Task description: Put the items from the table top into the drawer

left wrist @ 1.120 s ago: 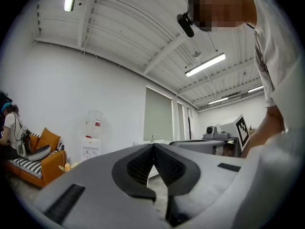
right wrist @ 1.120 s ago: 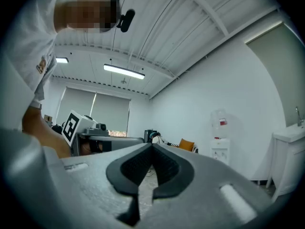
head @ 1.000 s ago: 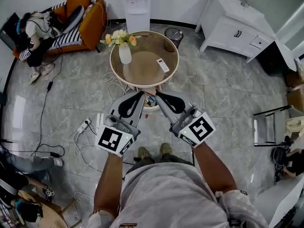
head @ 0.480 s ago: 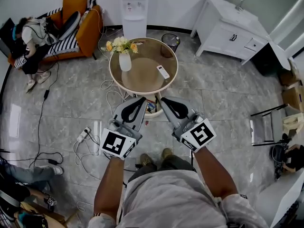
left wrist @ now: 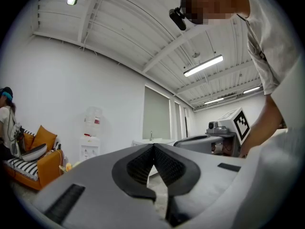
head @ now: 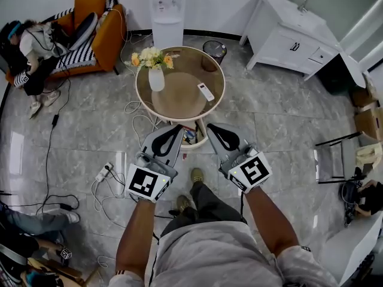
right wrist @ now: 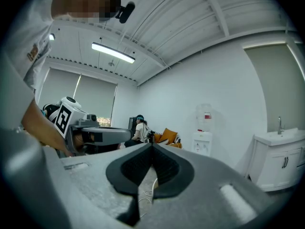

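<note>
A round glass-topped table [head: 179,103] stands ahead of me. On it lie a white remote [head: 205,91] and a white vase of flowers [head: 155,76]. Under its near edge a white-rimmed drawer [head: 201,141] stands out, with small things inside. My left gripper [head: 178,126] and right gripper [head: 209,126] hover side by side just short of that edge, one on each side of the drawer. Both are shut and hold nothing. The left gripper view shows shut jaws [left wrist: 153,146] pointing level across the room. So does the right gripper view [right wrist: 152,146].
Behind the table stand a water dispenser [head: 167,5] and a dark waste bin [head: 210,48]. An orange sofa [head: 99,20] with a seated person is at the far left, and a white cabinet [head: 293,34] at the far right. Cables and a power strip [head: 103,172] lie on the floor to my left.
Both grippers have sunk a little lower in the head view and spread slightly apart. One foot has stepped forward. Their jaws stay shut.
</note>
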The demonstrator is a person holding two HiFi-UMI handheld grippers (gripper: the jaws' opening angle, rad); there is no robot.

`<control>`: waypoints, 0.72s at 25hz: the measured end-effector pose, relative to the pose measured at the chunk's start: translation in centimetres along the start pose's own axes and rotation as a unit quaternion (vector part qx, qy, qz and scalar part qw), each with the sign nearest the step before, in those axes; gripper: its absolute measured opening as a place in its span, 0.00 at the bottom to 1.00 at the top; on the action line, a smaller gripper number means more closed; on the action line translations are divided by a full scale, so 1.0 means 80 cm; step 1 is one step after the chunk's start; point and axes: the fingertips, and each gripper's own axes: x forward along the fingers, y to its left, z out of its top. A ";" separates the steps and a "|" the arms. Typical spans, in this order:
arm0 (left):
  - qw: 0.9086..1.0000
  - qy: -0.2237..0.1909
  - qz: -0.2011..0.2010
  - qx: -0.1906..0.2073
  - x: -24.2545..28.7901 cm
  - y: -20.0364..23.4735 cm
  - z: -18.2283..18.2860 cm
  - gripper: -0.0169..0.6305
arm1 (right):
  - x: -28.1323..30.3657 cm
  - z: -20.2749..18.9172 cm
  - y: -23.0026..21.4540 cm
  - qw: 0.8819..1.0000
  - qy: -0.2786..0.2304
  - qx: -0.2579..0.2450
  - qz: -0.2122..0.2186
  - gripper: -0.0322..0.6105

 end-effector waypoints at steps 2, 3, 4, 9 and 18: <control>1.000 0.003 0.001 0.002 0.007 0.009 -0.006 0.03 | 0.009 -0.007 -0.010 1.000 0.002 -0.003 -0.002 0.05; 1.000 0.004 0.002 0.004 0.011 0.013 -0.010 0.03 | 0.014 -0.010 -0.015 1.000 0.003 -0.004 -0.004 0.05; 1.000 0.006 0.003 0.005 0.016 0.018 -0.013 0.03 | 0.019 -0.014 -0.021 1.000 0.003 -0.005 -0.006 0.05; 1.000 0.019 0.012 0.005 0.050 0.043 -0.033 0.03 | 0.038 -0.038 -0.062 1.000 0.013 -0.002 -0.016 0.05; 0.999 0.037 0.029 0.007 0.124 0.083 -0.074 0.03 | 0.076 -0.097 -0.153 0.998 0.049 -0.007 -0.031 0.05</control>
